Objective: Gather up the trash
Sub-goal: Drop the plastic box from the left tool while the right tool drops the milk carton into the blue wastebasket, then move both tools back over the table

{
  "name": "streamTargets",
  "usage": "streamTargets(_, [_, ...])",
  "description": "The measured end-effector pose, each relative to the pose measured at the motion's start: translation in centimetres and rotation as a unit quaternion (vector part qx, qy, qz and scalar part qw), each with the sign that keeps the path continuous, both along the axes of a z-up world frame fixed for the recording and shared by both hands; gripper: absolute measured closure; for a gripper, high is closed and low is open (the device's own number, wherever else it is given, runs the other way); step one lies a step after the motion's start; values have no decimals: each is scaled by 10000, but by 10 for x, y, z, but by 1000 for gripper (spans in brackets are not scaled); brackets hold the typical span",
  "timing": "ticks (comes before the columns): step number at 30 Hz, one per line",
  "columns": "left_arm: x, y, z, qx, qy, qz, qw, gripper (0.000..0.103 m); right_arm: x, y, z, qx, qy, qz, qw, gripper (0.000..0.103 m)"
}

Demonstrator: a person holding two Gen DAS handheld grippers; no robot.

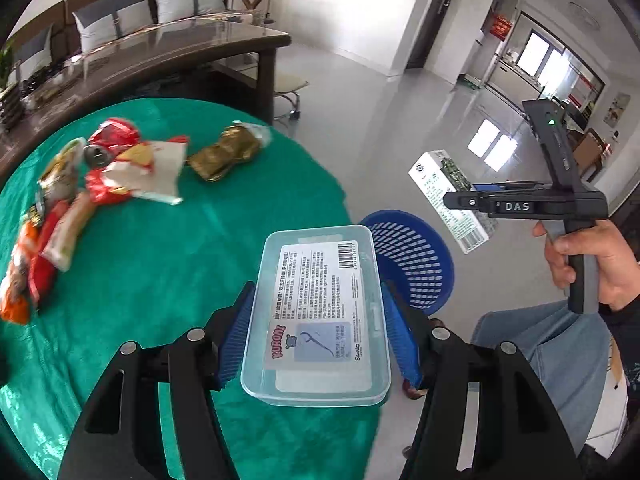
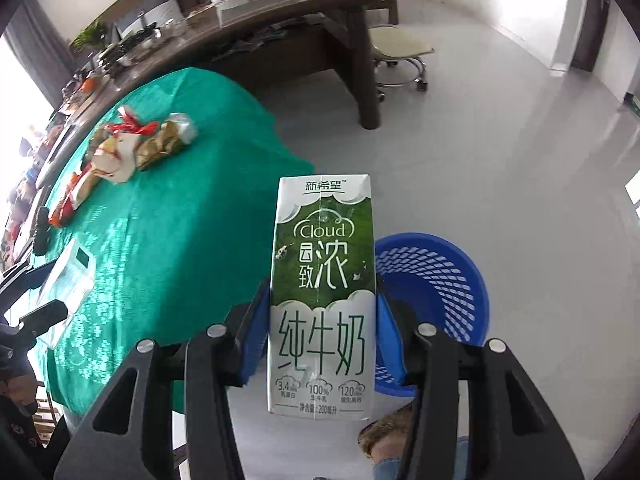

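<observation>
My left gripper (image 1: 317, 300) is shut on a clear plastic box (image 1: 312, 264) with a printed label, held over the edge of the green-clothed table (image 1: 160, 260). My right gripper (image 2: 322, 300) is shut on a green and white milk carton (image 2: 324, 240), held upright above the floor. A blue mesh basket (image 2: 436, 280) stands on the floor beside the table, just beyond both held things. In the left wrist view the basket (image 1: 412, 256) shows behind the box, with the carton (image 1: 444, 188) to the right above it. Several snack wrappers (image 1: 120, 168) lie on the cloth at the far left.
A crumpled gold wrapper (image 1: 226, 152) lies near the table's far edge. A long dark wooden table (image 1: 180, 52) and a wheeled stool (image 2: 400, 52) stand behind. A person's hand (image 1: 592, 264) and a leg in jeans (image 1: 560, 352) are at the right. Grey floor surrounds the basket.
</observation>
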State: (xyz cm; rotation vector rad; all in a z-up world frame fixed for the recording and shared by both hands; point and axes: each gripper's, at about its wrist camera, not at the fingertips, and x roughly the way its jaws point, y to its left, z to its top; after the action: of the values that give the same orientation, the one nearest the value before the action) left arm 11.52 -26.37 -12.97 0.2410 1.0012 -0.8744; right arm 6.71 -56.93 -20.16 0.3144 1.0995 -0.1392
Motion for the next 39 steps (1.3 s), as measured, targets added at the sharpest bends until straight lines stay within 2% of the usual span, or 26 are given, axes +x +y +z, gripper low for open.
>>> streamTargets(4, [-6, -71, -18, -66, 313, -272, 9991, 42, -11, -46, -26, 107, 108, -274, 9995, 56])
streamTargets(10, [-13, -167, -56, 91, 403, -621, 9972, 42, -20, -94, -59, 381, 134, -618, 9973, 56])
streamTargets(18, [-8, -234, -117, 184, 625, -777, 9948, 41, -24, -124, -83, 749, 138, -852, 9934, 54])
streamTargets(20, [-11, -242, -126, 176, 561, -842, 9947, 40, -25, -128, -90, 889, 156, -920, 9917, 37])
streamTargets(21, [-12, -245, -130, 174, 491, -838, 9951, 25, -26, -131, -91, 900, 141, -997, 9908, 21])
streamTargets(22, [-13, -244, -130, 165, 406, -798, 9958, 8, -28, -133, -90, 905, 122, -1052, 9902, 20])
streamTargets(27, [-18, -225, -107, -257, -214, -603, 9976, 5, -35, -140, -66, 853, -344, -1198, 9885, 19])
streamTargets(30, [-25, -204, -79, -660, -545, -531, 9949, 5, -45, -133, -37, 642, -905, -1233, 9861, 11])
streamTargets(31, [-26, -198, -71, -671, -602, -469, 9948, 5, -49, -127, -28, 505, -1106, -1193, 9854, 6])
streamTargets(34, [-37, -171, -47, -550, -670, -173, 9961, 5, -58, -100, -1, -70, -1721, -965, 9803, 5])
streamTargets(36, [-44, -154, -42, -352, -615, -44, 9975, 5, -59, -77, 9, -501, -1893, -748, 9778, 5])
streamTargets(39, [-52, -113, -37, -250, -702, 247, 9969, 5, -55, -41, 19, -893, -1981, -341, 9755, 5])
